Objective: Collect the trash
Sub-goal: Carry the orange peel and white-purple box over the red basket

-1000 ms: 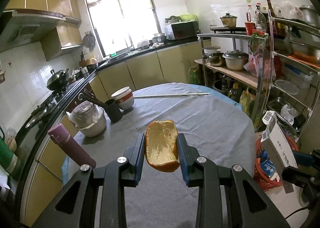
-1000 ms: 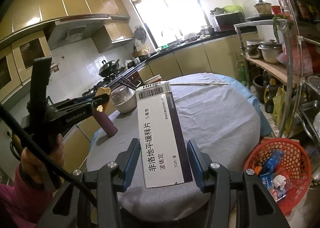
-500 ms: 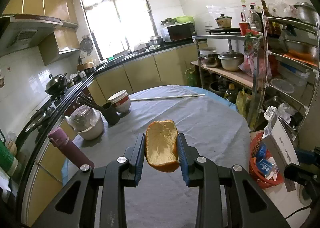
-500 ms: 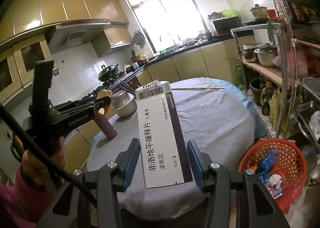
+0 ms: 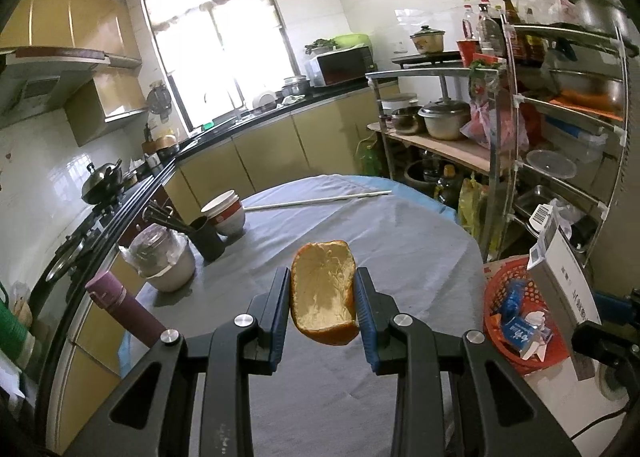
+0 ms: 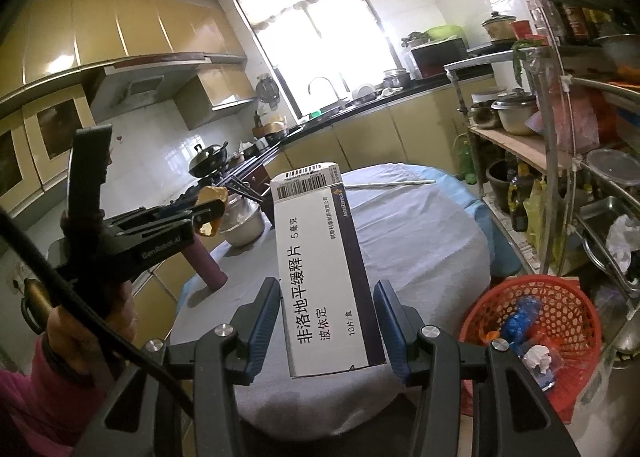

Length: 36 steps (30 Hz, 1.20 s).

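Note:
My left gripper [image 5: 322, 289] is shut on a piece of orange peel [image 5: 324, 293], its pale inside facing the camera, held above the grey-clothed round table [image 5: 400, 241]. My right gripper [image 6: 326, 305] is shut on a white and dark medicine box [image 6: 324, 277] with a barcode at its top end. To the right of the table, on the floor, stands a red plastic basket [image 6: 560, 341] with several pieces of trash in it. In the left wrist view the box [image 5: 560, 289] hangs over the basket [image 5: 500, 297]. In the right wrist view the left gripper [image 6: 208, 217] and peel appear at left.
On the table's left side stand a maroon flask [image 5: 124, 305], a covered pot [image 5: 164, 261], a dark cup with utensils [image 5: 204, 237], stacked bowls [image 5: 226, 213] and chopsticks [image 5: 320, 201]. A metal shelf rack [image 5: 560, 129] rises behind the basket. A hand in a pink sleeve [image 6: 60, 357] holds the left gripper.
Both grippers have drifted rightward along the table with their loads. The basket has come further into both views. Grips are unchanged.

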Tool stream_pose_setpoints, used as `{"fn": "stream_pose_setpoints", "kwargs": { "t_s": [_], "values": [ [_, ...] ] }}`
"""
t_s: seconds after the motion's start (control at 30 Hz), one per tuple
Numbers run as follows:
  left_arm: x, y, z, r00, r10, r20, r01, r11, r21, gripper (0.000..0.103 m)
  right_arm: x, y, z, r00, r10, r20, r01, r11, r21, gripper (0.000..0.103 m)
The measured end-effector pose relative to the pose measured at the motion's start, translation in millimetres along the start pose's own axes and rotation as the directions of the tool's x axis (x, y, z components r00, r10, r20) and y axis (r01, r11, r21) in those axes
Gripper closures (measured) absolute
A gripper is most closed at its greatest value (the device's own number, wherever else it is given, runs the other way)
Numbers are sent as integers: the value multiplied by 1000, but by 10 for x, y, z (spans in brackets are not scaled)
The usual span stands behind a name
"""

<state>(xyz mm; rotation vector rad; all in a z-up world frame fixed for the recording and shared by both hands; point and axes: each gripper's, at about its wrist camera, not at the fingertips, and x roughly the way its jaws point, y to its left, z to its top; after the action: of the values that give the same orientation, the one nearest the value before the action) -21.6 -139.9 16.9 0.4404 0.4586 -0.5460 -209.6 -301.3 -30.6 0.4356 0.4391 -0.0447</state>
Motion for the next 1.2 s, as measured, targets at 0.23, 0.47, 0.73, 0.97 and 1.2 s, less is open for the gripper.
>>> {"fn": "stream_pose_setpoints", "kwargs": {
  "t_s": [0.23,0.47,0.73,0.97,1.2],
  "values": [
    [39,-229,92,1000,-23,3,23,999,39,70,-91,-178,-13,1000,-21,19,20,999,36,52],
    [109,-533,215,999,-54,1,54,995,84,70,-192,-453,-1,998,-44,38,40,995,91,52],
    [226,-936,382,995,-101,-1,100,985,142,70,-315,-807,34,995,-83,54,74,985,154,52],
    [313,-1284,487,990,-143,-5,141,970,197,70,-390,-1065,50,990,-123,69,107,973,203,52],
    [380,-1551,574,983,-182,-10,180,956,230,70,-455,-1280,44,986,-153,69,133,962,240,52]
  ]
}}
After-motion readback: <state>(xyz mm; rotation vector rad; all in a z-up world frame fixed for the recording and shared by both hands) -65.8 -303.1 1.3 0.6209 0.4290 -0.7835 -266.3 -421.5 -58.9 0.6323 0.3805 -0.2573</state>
